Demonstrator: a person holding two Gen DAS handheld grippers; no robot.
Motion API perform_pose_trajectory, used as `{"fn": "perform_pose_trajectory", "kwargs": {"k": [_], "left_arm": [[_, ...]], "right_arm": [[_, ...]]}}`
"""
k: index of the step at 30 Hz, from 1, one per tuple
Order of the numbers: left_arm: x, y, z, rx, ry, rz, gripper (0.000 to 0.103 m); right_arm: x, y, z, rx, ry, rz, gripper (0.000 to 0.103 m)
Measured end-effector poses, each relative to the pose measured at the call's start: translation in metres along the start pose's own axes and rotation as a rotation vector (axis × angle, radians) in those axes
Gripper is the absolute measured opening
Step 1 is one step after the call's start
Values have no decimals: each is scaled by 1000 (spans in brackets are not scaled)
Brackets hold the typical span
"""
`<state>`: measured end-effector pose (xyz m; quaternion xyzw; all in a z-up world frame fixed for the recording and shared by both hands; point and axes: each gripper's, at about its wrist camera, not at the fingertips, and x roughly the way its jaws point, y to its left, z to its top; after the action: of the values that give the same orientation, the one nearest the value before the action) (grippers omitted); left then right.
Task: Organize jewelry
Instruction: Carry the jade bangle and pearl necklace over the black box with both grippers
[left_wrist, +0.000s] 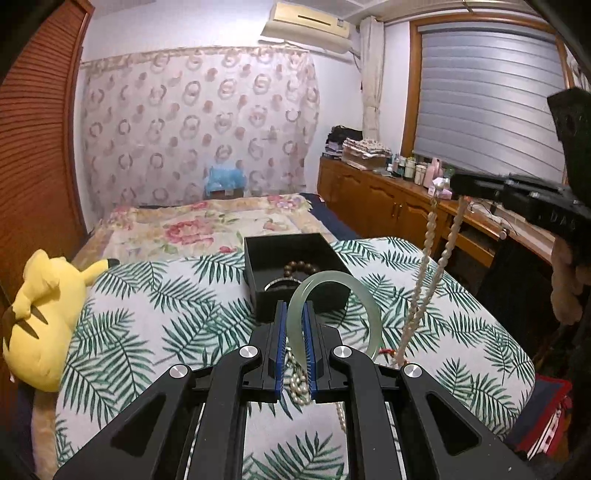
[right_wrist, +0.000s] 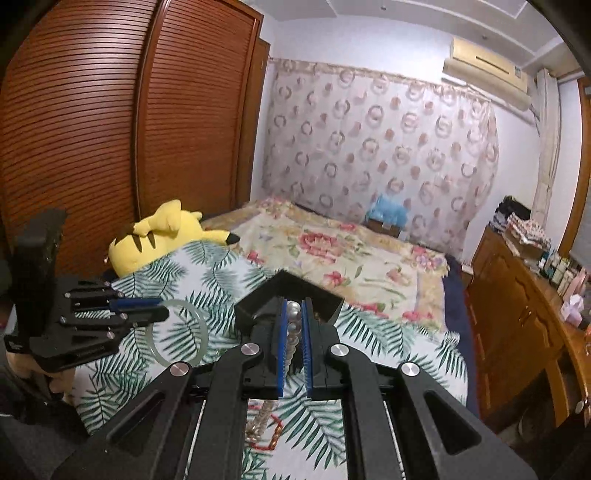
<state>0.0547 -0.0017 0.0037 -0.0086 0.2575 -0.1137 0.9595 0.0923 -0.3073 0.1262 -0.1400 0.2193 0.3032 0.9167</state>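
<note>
Here two grippers, one black box (left_wrist: 295, 266), one green bangle (left_wrist: 334, 295), one pearl necklace (left_wrist: 436, 266) and one yellow plush toy (left_wrist: 40, 314) show. The box sits mid-frame on the leaf-print cover (left_wrist: 147, 314); its near wall is hidden behind the left gripper (left_wrist: 295, 314), and a brown bead bracelet (left_wrist: 295, 266) inside is partly cut off. The left jaws are nearly closed, pinching the bangle's rim, the ring standing upright. The right gripper (right_wrist: 294, 314) has its jaws closed on the pearl strand, which dangles down at right of the left view; its lower end is hard to make out.
</note>
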Motion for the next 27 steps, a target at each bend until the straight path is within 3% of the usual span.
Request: {"fn": "perform_pose_trajectory", "kwargs": {"k": [19,27], "left_arm": [[62,22,40,18,35,14,8],[86,31,51,15,61,18,8]], "right_arm": [[45,-45,78,-8,-82,-19,9],[74,-58,87,14,-81,21,9]]}}
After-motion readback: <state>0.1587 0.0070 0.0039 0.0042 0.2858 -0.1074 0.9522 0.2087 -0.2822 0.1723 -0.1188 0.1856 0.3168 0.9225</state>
